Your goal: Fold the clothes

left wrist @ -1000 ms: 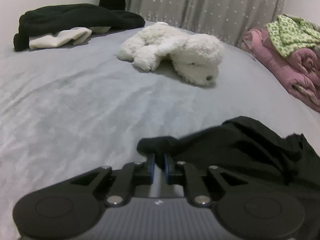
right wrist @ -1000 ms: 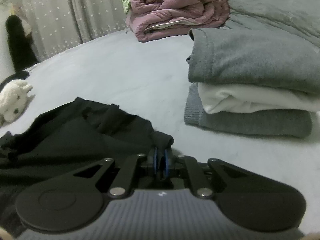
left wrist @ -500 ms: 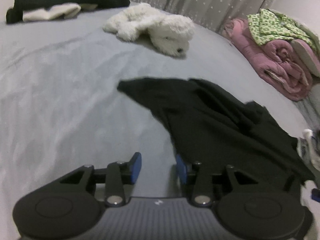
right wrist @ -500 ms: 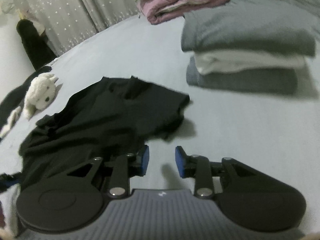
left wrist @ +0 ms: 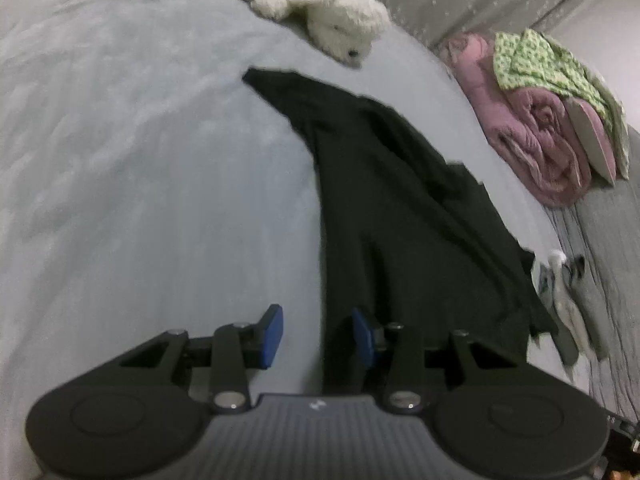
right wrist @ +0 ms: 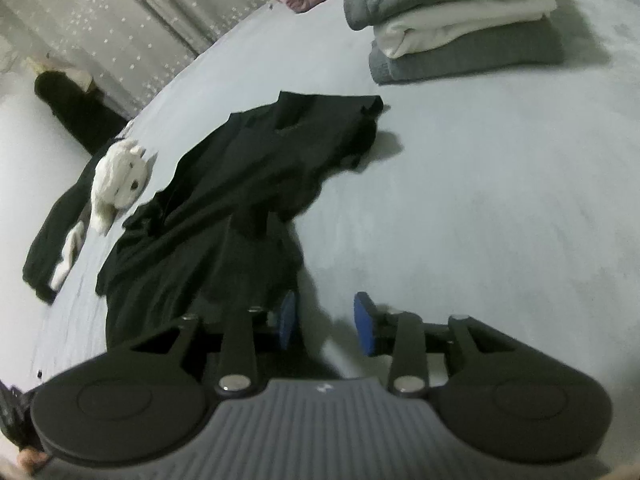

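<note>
Both grippers have let go of the black garment and pulled back from it since a second ago, when each pinched a corner; their jaws have just been opening, and nothing sits between them now. My left gripper point(left wrist: 317, 335) has its blue fingers point(left wrist: 273, 330) apart over bare bedsheet, with the garment's near edge just by the inner finger. My right gripper point(right wrist: 326, 323) stands the same way, fingers apart and empty, the cloth's near hem just beside its left finger.

Ahead of both, the black garment point(left wrist: 404, 208) lies spread on the grey bed point(left wrist: 140, 184), rumpled, its long axis running away from me toward the white plush toy point(left wrist: 320, 28). It sits between the two hands, about equally near to each, so I judge the next fold wants both at once.

Farther out, a stack of folded clothes point(right wrist: 460, 16) rests to the right, well apart from the garment, and a rolled pink blanket point(left wrist: 536, 136) lies beyond it.
</note>
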`<state>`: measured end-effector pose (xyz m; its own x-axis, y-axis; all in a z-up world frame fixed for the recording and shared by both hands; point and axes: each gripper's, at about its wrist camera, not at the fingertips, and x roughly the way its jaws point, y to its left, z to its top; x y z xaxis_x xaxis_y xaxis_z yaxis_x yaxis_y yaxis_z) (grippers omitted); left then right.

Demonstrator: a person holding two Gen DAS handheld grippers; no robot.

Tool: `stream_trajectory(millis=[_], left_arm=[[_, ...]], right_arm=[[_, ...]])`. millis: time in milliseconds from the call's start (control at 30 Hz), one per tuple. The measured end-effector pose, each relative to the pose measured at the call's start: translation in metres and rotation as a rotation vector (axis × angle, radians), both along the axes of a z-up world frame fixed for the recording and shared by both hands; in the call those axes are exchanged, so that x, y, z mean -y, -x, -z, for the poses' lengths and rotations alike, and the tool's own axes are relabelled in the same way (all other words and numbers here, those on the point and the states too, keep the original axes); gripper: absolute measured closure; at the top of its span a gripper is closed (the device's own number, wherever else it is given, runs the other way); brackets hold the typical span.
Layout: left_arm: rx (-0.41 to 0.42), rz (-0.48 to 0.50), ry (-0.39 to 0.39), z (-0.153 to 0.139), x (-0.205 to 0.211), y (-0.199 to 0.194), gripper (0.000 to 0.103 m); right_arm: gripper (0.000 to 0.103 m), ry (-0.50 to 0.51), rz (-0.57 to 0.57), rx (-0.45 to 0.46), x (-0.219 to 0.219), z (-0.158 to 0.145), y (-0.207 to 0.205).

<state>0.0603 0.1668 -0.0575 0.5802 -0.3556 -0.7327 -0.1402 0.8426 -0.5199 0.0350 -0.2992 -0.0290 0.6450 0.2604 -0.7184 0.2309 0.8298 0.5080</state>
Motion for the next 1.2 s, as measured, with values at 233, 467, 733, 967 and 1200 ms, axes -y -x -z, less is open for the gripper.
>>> stream_trajectory(millis=[233, 467, 733, 967, 1200], left_arm=[[-0.042, 0.086, 0.011, -0.001, 0.008, 0.047, 0.063], [-0.04, 0.12, 0.058, 0.003, 0.007, 0.098, 0.063], [-0.003, 0.129, 0.081, -0.001, 0.008, 0.154, 0.06], [0.112, 0.149, 0.012, -0.002, 0.018, 0.195, 0.059], [0.213, 0.212, -0.106, 0.006, 0.039, 0.215, 0.055]], right_arm=[[0.062, 0.058, -0.05, 0.008, -0.007, -0.012, 0.052], [0.06, 0.078, -0.093, 0.035, -0.017, -0.014, 0.102], [0.06, 0.206, -0.162, 0.15, -0.039, -0.019, 0.163], [0.06, 0.356, -0.288, 0.261, -0.074, -0.017, 0.194], [0.05, 0.455, -0.424, 0.292, -0.1, 0.001, 0.195]])
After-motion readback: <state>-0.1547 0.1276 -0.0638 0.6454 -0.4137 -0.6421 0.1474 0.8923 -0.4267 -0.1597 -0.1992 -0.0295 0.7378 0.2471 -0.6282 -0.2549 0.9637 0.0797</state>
